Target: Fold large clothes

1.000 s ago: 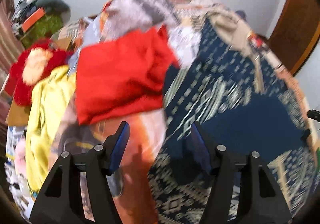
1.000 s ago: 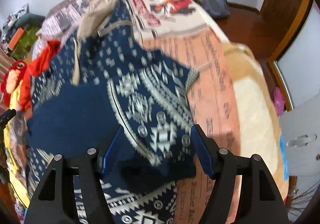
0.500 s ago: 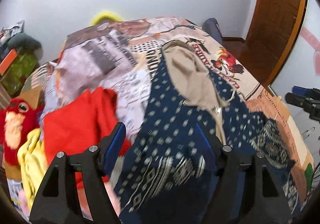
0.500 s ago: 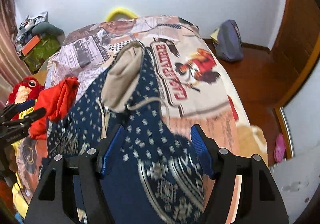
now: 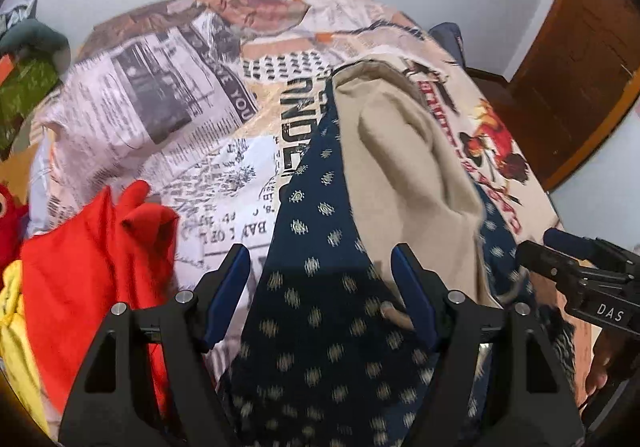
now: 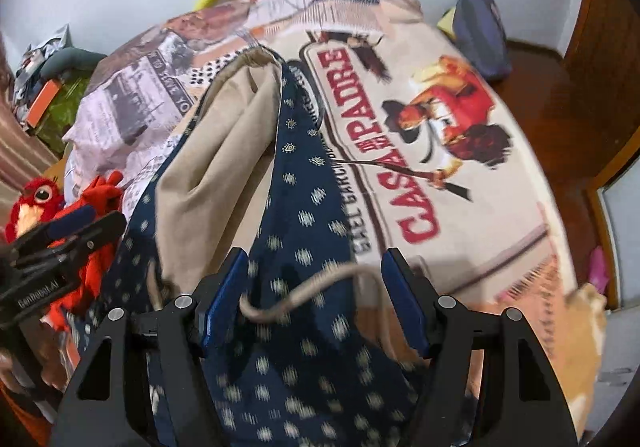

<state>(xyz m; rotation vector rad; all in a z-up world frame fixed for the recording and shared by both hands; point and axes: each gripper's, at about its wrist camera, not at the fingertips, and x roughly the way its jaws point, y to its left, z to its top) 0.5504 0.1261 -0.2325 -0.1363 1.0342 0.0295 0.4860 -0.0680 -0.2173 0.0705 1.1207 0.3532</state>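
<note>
Both your grippers have slid up the blue hoodie (image 5: 320,287) toward its tan hood (image 5: 400,151) on the bed (image 6: 460,175). The left gripper (image 5: 320,279) and right gripper (image 6: 316,279) gape wide, holding nothing, so folding can start here.

We see 1 large navy hooded garment (image 5: 320,287) dotted with small cream motifs, spread on the bed. Its hood (image 5: 404,167) lies open, beige lining up, pointing toward the far end. A beige drawcord (image 6: 304,299) loops across the navy cloth.
</note>
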